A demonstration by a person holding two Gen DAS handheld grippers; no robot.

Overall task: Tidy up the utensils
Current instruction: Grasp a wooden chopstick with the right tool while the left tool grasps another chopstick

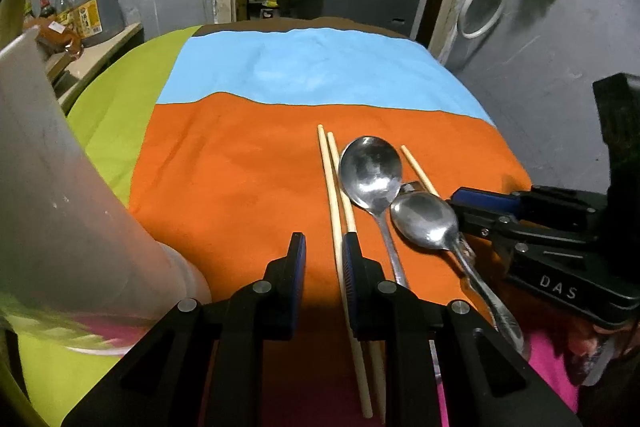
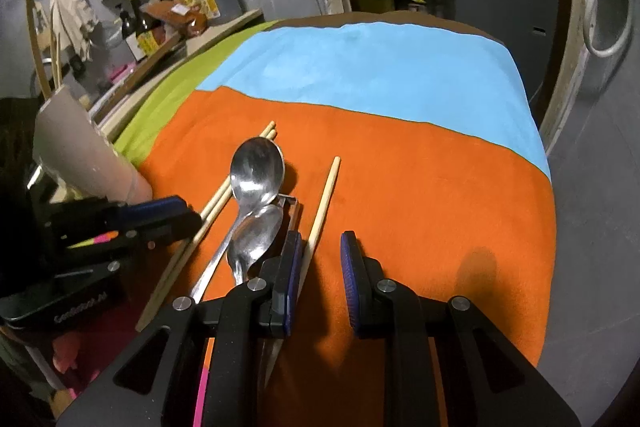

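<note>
The left gripper [image 1: 324, 259] sits low in the middle of its view, jaws a little apart with nothing between them; a pair of chopsticks [image 1: 334, 195] runs past its right finger. The right gripper [image 2: 320, 263] is also a little open and empty, low in its view, with a single chopstick [image 2: 324, 203] beside its left finger. All lie on the orange part of a colourful cloth [image 1: 224, 167]. A tall grey cup [image 1: 56, 195] fills the left. The big spoon [image 1: 370, 171] and small spoon [image 1: 424, 223] lie side by side right of centre.
</note>
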